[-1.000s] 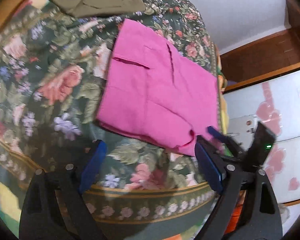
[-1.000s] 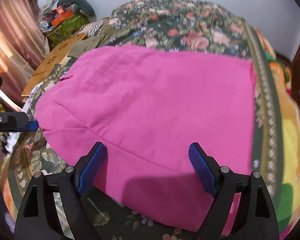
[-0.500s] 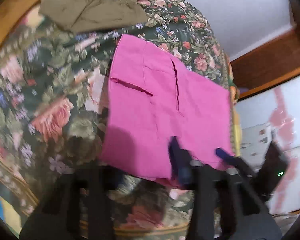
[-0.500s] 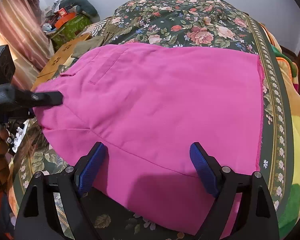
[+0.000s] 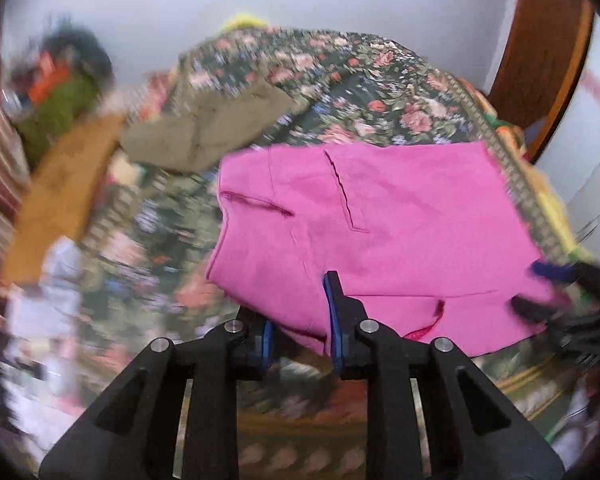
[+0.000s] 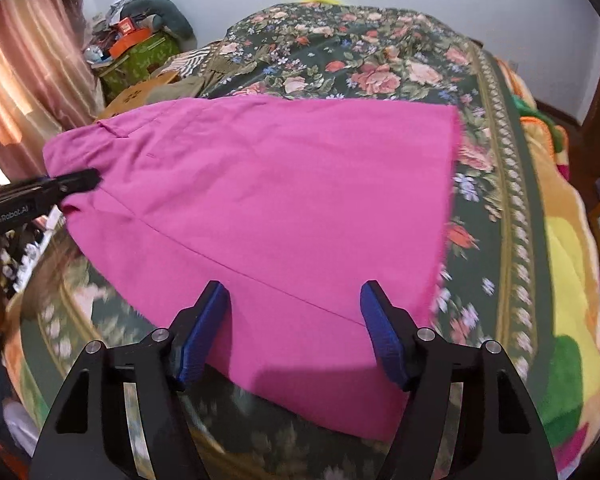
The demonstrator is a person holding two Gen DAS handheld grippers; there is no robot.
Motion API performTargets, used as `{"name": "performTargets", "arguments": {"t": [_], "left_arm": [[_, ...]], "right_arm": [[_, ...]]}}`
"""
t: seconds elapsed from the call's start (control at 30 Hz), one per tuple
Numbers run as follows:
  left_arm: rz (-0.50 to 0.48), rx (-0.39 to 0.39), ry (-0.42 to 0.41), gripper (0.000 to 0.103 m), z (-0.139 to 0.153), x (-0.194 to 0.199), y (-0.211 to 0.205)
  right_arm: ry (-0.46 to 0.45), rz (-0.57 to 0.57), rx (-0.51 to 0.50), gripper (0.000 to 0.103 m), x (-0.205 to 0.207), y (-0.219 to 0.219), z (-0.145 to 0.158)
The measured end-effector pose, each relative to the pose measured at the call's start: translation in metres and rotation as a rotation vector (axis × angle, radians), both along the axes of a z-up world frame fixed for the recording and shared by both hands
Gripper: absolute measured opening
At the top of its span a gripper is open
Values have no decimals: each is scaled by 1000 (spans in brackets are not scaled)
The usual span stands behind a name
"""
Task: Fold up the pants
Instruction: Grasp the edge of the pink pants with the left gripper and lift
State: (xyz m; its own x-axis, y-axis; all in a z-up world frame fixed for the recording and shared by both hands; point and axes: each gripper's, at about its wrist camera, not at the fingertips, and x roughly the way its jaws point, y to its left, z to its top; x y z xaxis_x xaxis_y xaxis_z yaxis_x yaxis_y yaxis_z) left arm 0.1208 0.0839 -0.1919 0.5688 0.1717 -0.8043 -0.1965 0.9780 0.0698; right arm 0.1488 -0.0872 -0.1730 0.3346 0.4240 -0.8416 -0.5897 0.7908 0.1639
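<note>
The pink pants (image 5: 380, 232) lie partly folded on the floral bedspread (image 5: 380, 88). My left gripper (image 5: 300, 320) is shut on the near left edge of the pants, with the cloth between its blue pads. In the right wrist view it shows as a black arm at the left edge (image 6: 76, 182), at the waistband corner of the pants (image 6: 280, 200). My right gripper (image 6: 294, 328) is open, its blue fingers spread over the near hem, not gripping. It also shows blurred at the right in the left wrist view (image 5: 556, 292).
Olive-green trousers (image 5: 204, 132) lie on the bed beyond the pink pants. A wooden headboard edge (image 5: 64, 184) runs along the left. Clutter and a green box (image 6: 140, 52) stand by the curtain. A yellow-orange blanket (image 6: 560, 240) hangs at the right side.
My left gripper has swung round to the pants' edge and closed on the cloth. The right gripper has stayed open over the near hem, shifting only slightly.
</note>
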Motion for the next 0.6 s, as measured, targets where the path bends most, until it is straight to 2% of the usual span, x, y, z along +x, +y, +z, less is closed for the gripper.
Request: {"name": "performTargets", "arguments": {"t": [0.07, 0.3, 0.47, 0.6], "left_arm": [[5, 83, -21, 22, 7, -11, -1], [-62, 194, -103, 21, 43, -8, -22], [-188, 129, -189, 18, 77, 7, -58], [-307, 78, -196, 17, 88, 24, -96]], "right_arm": [[-28, -14, -21, 65, -8, -5, 0], [-5, -80, 37, 65, -11, -28, -4], [-25, -86, 56, 65, -14, -29, -7], [-3, -104, 88, 65, -11, -36, -2]]}}
